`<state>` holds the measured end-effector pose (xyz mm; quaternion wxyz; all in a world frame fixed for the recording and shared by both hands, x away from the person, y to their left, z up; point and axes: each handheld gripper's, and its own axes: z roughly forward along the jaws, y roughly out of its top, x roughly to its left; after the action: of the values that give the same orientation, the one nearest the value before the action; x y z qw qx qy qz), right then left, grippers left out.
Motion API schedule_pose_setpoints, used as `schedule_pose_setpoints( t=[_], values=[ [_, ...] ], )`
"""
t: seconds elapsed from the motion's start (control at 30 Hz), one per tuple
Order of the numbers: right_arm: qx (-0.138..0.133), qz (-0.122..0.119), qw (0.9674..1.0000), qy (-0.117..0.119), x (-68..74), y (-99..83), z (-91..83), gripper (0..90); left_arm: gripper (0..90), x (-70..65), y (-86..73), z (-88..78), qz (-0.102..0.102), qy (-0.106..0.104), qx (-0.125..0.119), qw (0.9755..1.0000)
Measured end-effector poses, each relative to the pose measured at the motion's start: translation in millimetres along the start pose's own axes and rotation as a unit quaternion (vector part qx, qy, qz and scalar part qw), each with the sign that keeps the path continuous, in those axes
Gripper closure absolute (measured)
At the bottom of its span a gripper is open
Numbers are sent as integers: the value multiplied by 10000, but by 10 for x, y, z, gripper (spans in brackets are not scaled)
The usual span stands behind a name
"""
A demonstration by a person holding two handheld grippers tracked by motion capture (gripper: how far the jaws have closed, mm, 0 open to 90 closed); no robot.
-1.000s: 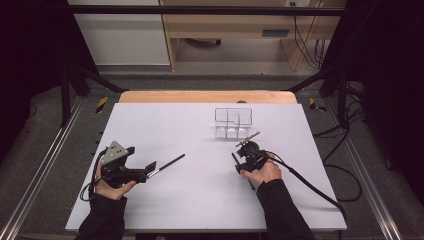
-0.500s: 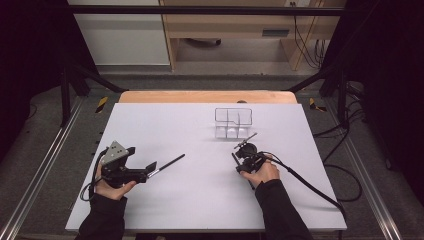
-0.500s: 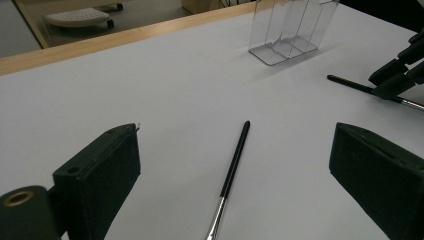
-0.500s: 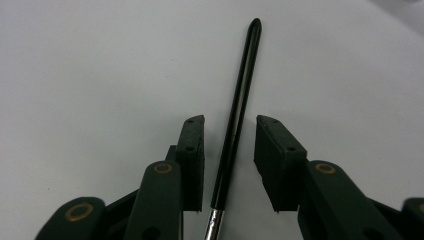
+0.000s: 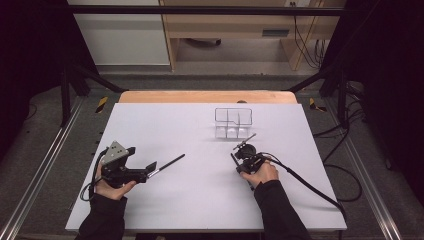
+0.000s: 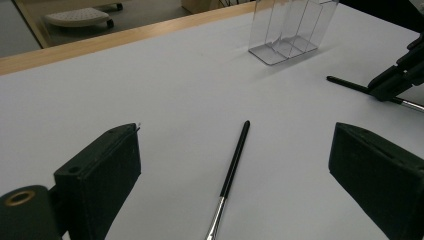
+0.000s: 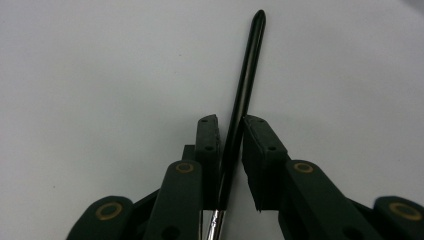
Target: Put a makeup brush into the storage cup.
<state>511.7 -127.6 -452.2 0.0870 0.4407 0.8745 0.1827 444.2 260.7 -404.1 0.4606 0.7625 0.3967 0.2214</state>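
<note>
Here the right brush (image 7: 243,95) lies on the white worktop (image 5: 200,125) with its shaft between the jaws of the right tool (image 7: 231,131), which have just been closing and now pinch it near the metal ferrule, the long black handle running straight out ahead of the tips. To do this grasp well, I would keep the pads square on the shaft and lift level, so the slim round handle does not roll or swing down. It is a thin, glossy black stick, tapering to a rounded end, with a silvery collar close to the jaws. The left tool (image 6: 235,170) stands wide open over a second brush (image 6: 235,155), of the same make, lying untouched between and just ahead of its jaws. Beyond the right tool, near its tip, stands a clear divided holder (image 5: 233,122), empty as far as I can see.
</note>
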Motion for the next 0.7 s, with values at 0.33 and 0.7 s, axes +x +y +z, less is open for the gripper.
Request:
schedule_pose_setpoints(
  t=[0.33, 0.7],
  values=[
    [35, -44, 10000, 2, -1, 0, -5, 834, 56, -1, 0, 2, 12, -10, 3, 10000],
    [-62, -76, 9999, 62, -8, 7, -62, 736, 57, -2, -2, 7, 14, -15, 16, 10000]
  ],
)
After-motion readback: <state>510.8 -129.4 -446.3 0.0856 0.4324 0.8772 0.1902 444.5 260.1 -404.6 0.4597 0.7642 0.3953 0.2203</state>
